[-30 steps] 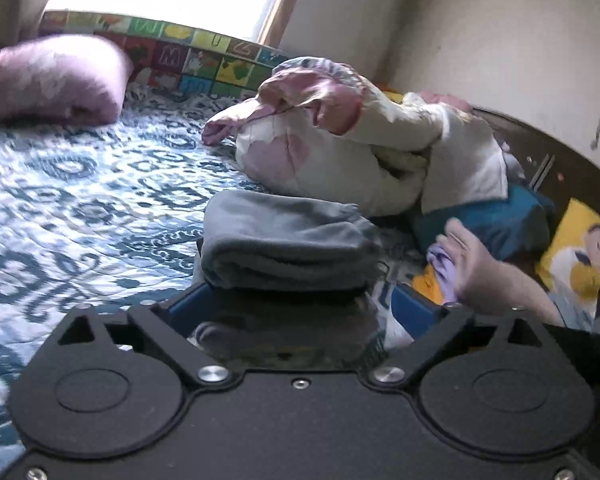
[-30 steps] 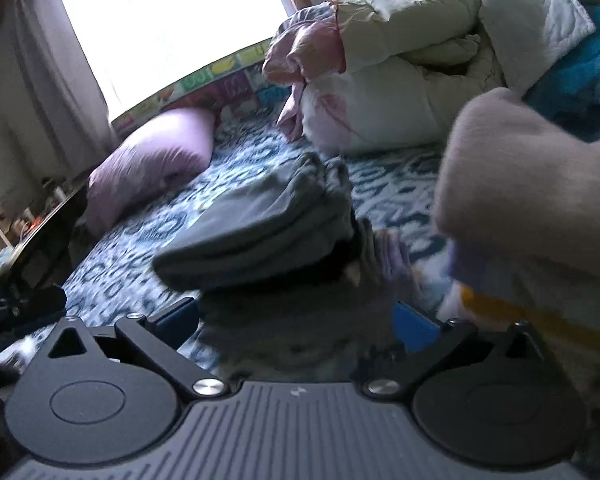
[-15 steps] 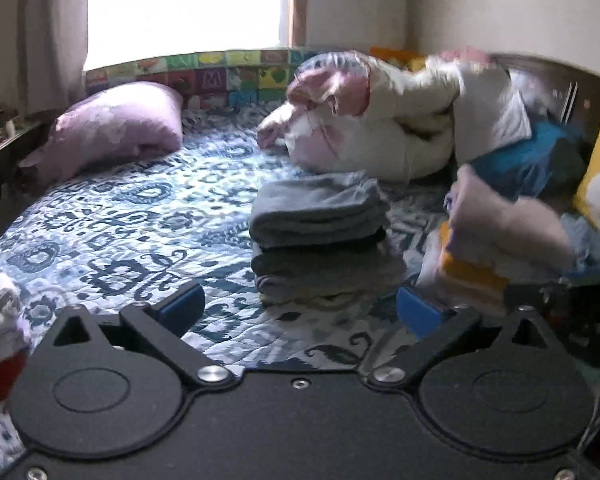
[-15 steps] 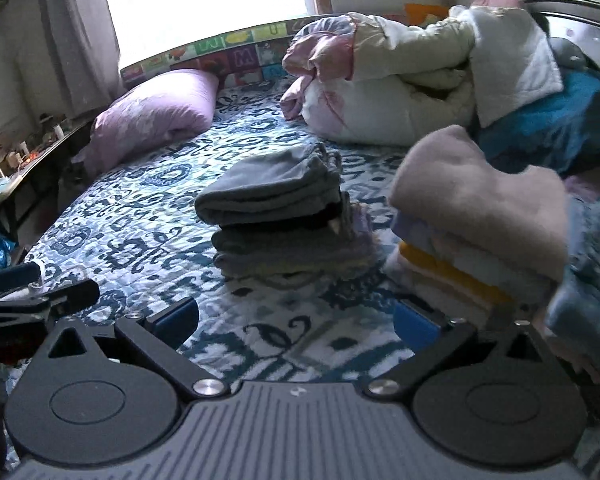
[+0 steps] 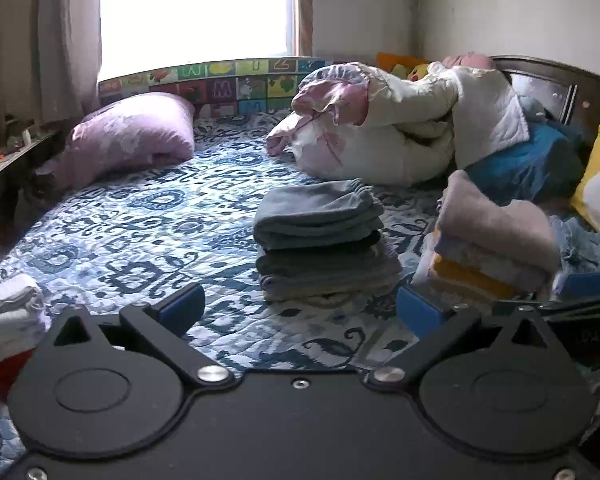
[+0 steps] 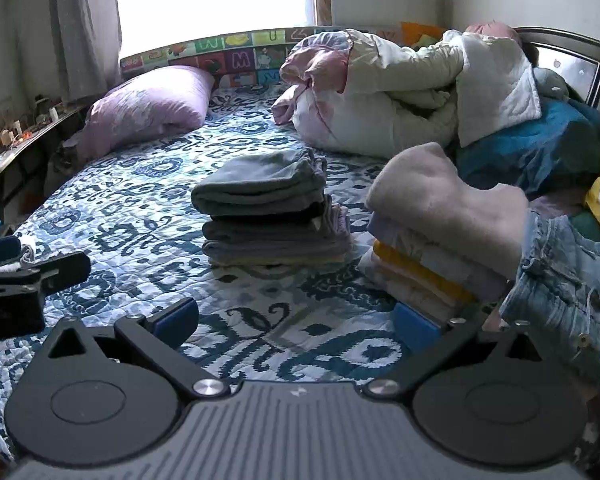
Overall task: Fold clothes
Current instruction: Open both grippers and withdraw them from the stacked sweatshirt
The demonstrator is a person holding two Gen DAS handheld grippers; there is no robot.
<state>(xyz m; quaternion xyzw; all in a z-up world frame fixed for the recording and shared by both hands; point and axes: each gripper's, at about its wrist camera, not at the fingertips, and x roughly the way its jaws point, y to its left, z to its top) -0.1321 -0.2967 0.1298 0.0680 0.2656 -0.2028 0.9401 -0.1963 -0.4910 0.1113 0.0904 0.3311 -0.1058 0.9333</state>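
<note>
A stack of folded grey clothes [image 5: 320, 240] lies on the blue patterned bedspread [image 5: 140, 216]; it also shows in the right wrist view [image 6: 268, 212]. Beside it on the right is a second folded stack topped by a pinkish-beige garment [image 5: 492, 236], seen too in the right wrist view [image 6: 440, 216]. My left gripper [image 5: 300, 312] is open and empty, held back from the grey stack. My right gripper [image 6: 296, 324] is open and empty, short of both stacks. A denim garment [image 6: 568, 284] lies at the right.
A bundled white and pink quilt [image 5: 388, 128] and a teal blanket [image 5: 528, 164] lie at the back right by the headboard. A purple pillow [image 5: 132, 132] lies back left. More folded clothes [image 5: 8, 312] sit at the left edge. A cluttered shelf [image 6: 8, 140] runs along the left.
Both grippers have pulled back from the grey stack, which now lies free on the bed. The view has widened to show both stacks.
</note>
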